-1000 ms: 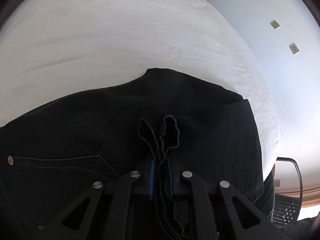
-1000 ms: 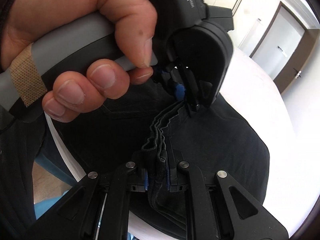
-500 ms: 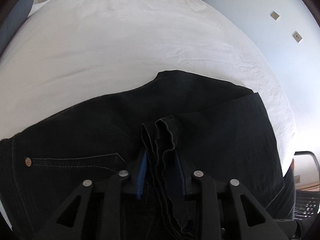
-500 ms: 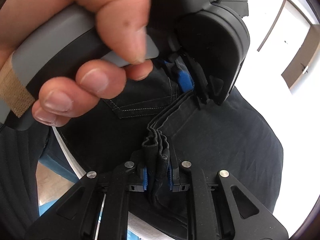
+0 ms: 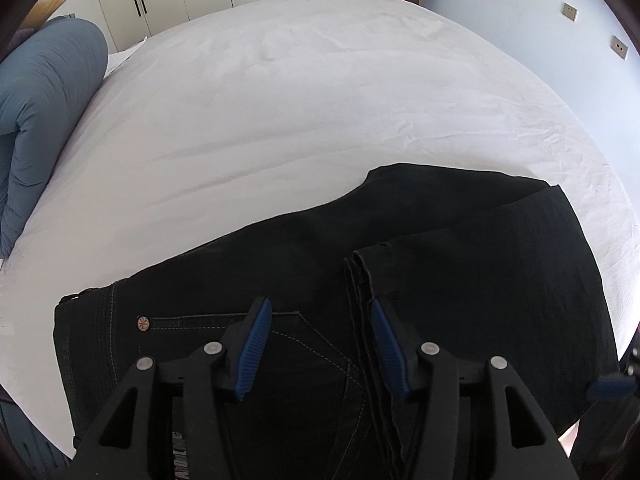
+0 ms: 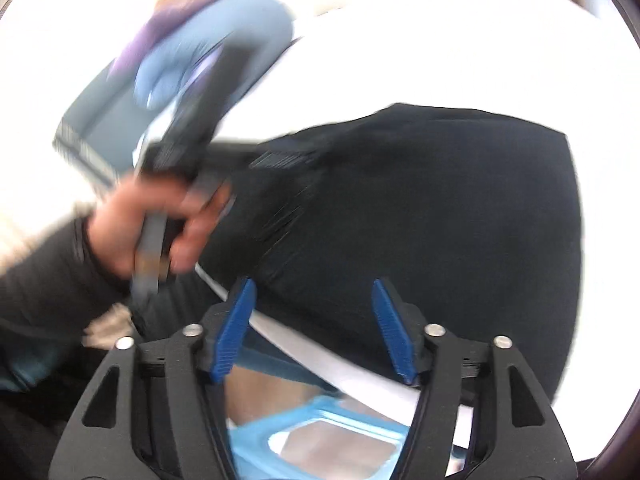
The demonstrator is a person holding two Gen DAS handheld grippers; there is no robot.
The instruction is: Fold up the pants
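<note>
below and ahead of the left gripper (image 5: 316,344), the black pants (image 5: 460,264) lie folded on the white bed (image 5: 300,100), hems just inside the right-hand pad. its jaws have just been opening and now stand apart, gripping nothing. the right gripper (image 6: 314,328), likewise just opened and empty, hangs over the bed's edge, the pants ahead. both releases suggest this fold is laid.

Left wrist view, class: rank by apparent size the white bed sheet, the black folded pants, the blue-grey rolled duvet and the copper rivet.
1. White bed sheet
2. Black folded pants
3. Blue-grey rolled duvet
4. Copper rivet
</note>
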